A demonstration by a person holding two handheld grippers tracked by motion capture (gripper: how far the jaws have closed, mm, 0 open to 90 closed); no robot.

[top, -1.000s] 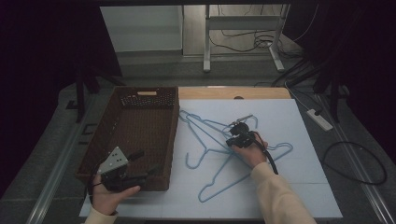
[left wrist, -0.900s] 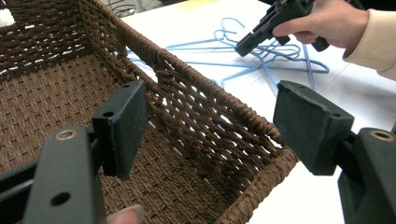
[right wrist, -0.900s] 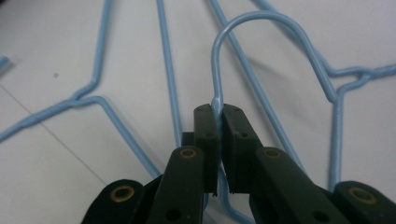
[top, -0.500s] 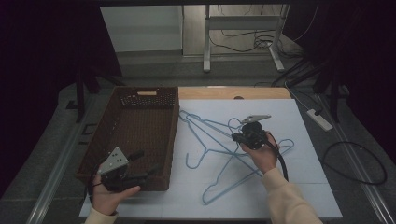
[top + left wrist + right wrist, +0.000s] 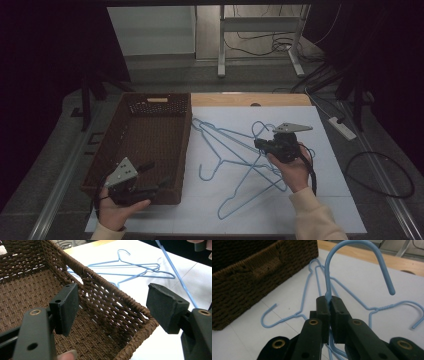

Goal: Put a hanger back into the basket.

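My right gripper [image 5: 261, 144] is shut on the neck of a blue wire hanger [image 5: 241, 186] and holds it lifted over the white table top. In the right gripper view the jaws [image 5: 330, 301] pinch the wire just under the hook [image 5: 359, 255], which stands upright. Other blue hangers [image 5: 220, 141] lie tangled on the table beside it. A brown wicker basket [image 5: 184, 142] stands at the left. My left gripper [image 5: 157, 174] is open at the basket's near right corner, its pads [image 5: 66, 306] either side of the woven wall [image 5: 110, 302] without touching it.
A wooden strip [image 5: 250, 99] runs along the table's far edge. A white power strip [image 5: 342, 128] and a looped cable [image 5: 380, 175] lie on the floor at the right. A metal frame [image 5: 260, 40] stands behind the table.
My right gripper has risen and drifted right with the hanger, lifting it off the pile. The left gripper has stayed where it was.
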